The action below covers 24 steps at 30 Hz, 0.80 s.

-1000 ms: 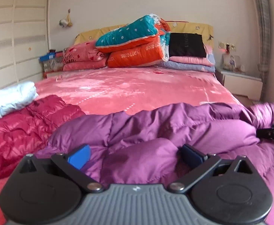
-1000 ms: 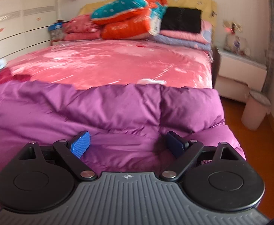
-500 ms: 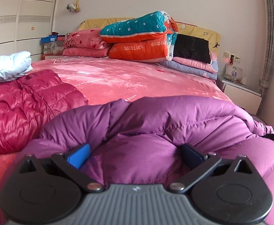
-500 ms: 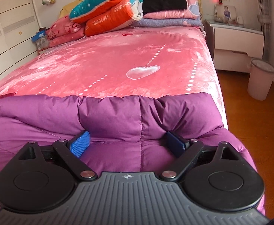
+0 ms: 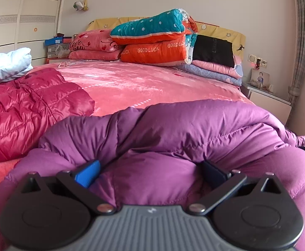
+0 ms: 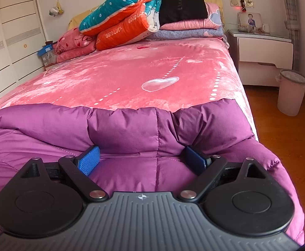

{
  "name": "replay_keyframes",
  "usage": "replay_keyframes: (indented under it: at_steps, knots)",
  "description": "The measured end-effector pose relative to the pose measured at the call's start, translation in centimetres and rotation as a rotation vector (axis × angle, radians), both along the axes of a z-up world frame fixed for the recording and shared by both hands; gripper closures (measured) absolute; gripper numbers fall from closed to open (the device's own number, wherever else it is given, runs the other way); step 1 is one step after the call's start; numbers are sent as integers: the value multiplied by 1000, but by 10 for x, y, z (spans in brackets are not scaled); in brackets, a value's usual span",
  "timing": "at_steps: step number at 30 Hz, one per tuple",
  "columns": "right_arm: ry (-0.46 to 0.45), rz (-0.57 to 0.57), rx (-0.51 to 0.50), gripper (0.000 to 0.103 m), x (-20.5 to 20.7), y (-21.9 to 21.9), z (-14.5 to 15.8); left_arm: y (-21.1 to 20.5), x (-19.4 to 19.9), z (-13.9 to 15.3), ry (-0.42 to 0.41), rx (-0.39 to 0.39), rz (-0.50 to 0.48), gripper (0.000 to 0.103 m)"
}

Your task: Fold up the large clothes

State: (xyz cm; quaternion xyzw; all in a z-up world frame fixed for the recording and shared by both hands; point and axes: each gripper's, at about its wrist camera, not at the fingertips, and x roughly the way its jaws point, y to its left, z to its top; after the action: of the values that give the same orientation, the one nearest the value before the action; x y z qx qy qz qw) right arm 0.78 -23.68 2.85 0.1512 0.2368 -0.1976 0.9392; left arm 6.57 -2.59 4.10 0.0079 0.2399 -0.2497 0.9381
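- Our left gripper is spread wide, purple down jacket bulging between its fingers, nothing clamped.
- Our right gripper gapes equally at the bed's foot edge.

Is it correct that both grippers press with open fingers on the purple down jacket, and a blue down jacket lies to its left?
Not quite: the jacket lying left of the purple down jacket is a red down jacket, as the left wrist view shows. The left gripper and right gripper do have open fingers.
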Motion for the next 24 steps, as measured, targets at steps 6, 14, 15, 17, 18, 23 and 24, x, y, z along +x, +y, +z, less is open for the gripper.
replay_keyframes:
  at_steps: [6,14,15,17,18,23,24]
  knots:
    - [8,-7,-27,0,2,3,0,-7,-1,-2,-12,43,10,0]
    - [19,-9,-50,0,3,0,0,-11,-2,-3,-18,80,18,0]
    - [20,-9,-51,0,3,-1,0,-11,-2,-3,-19,85,19,0]
    - [19,-8,-49,0,3,-1,0,-13,-3,-2,-23,95,21,0]
    - [17,-7,-47,0,3,-2,0,-14,-4,-2,-24,100,22,0]
    - [15,2,-25,0,2,-6,3,-19,-10,4,-36,134,35,0]
    - [9,6,-15,0,0,-7,4,-20,-11,5,-36,142,39,0]
